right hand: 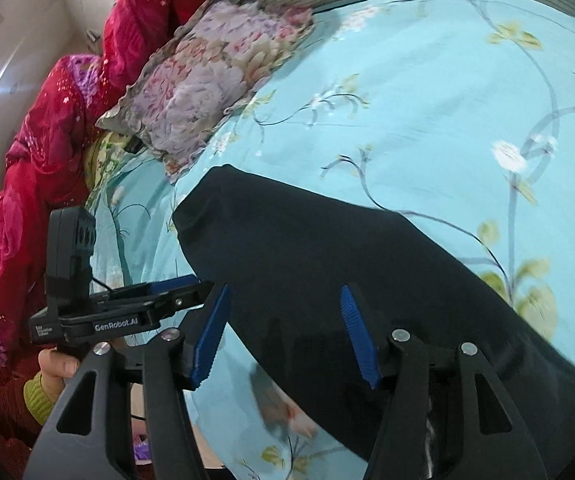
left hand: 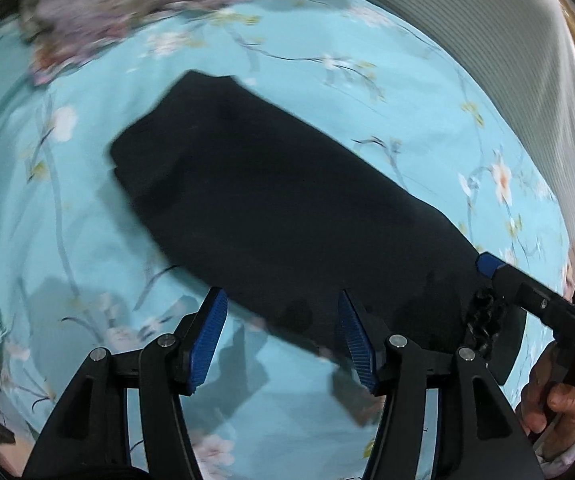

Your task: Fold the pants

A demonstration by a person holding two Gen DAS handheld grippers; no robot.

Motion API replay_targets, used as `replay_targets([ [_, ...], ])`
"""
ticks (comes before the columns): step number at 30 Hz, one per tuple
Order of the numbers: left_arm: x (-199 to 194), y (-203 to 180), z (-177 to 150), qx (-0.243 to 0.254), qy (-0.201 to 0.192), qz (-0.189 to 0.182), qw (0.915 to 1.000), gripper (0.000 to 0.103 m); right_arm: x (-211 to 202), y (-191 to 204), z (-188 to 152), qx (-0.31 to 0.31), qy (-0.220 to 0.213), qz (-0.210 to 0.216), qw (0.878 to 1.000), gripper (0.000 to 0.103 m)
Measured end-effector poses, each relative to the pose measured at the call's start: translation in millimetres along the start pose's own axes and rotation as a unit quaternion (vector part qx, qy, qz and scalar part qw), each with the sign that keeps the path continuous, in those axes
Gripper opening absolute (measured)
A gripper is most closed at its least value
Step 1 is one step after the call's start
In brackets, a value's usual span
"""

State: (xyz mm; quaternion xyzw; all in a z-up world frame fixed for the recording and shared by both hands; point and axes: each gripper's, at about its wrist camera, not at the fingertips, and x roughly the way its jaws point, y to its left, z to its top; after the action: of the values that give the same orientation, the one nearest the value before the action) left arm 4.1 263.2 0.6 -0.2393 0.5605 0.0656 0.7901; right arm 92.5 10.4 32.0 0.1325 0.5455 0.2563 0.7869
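Black pants (left hand: 271,200) lie folded lengthwise in a long strip on a light blue floral bed sheet (left hand: 427,120). They also show in the right wrist view (right hand: 347,272). My left gripper (left hand: 283,336) is open and empty, hovering over the near edge of the pants. My right gripper (right hand: 285,336) is open and empty above the pants' wide near end. In the left wrist view the right gripper (left hand: 487,266) sits at the pants' right end. In the right wrist view the left gripper (right hand: 191,286) shows at the left beside the pants.
A purple floral pillow (right hand: 211,80) lies at the head of the bed, with a red quilt (right hand: 51,140) heaped beside it. A striped headboard (left hand: 499,52) borders the sheet's far side. The person's hands hold both gripper handles.
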Motion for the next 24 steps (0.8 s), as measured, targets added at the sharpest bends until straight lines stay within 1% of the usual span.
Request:
replay_targets([
  [5,-3,28,3,-0.036,-0.004,0.014,0.9992,0.059,21,19,22,-0.030,0.014,0.003,0.999,0.059],
  [7,-5,42,5,-0.054,-0.006,0.012,0.9984,0.059,31,25,33,-0.039,0.021,0.005,0.999,0.059],
  [9,-7,53,6,-0.071,-0.008,0.007,0.9974,0.059,41,29,42,-0.050,0.029,0.007,0.998,0.059],
  [16,-3,81,19,-0.107,-0.009,-0.004,0.9942,0.061,82,49,74,-0.097,0.061,0.011,0.993,0.059],
  [24,18,100,32,-0.143,0.004,-0.034,0.9892,0.061,133,58,103,-0.136,0.102,0.016,0.985,0.059],
])
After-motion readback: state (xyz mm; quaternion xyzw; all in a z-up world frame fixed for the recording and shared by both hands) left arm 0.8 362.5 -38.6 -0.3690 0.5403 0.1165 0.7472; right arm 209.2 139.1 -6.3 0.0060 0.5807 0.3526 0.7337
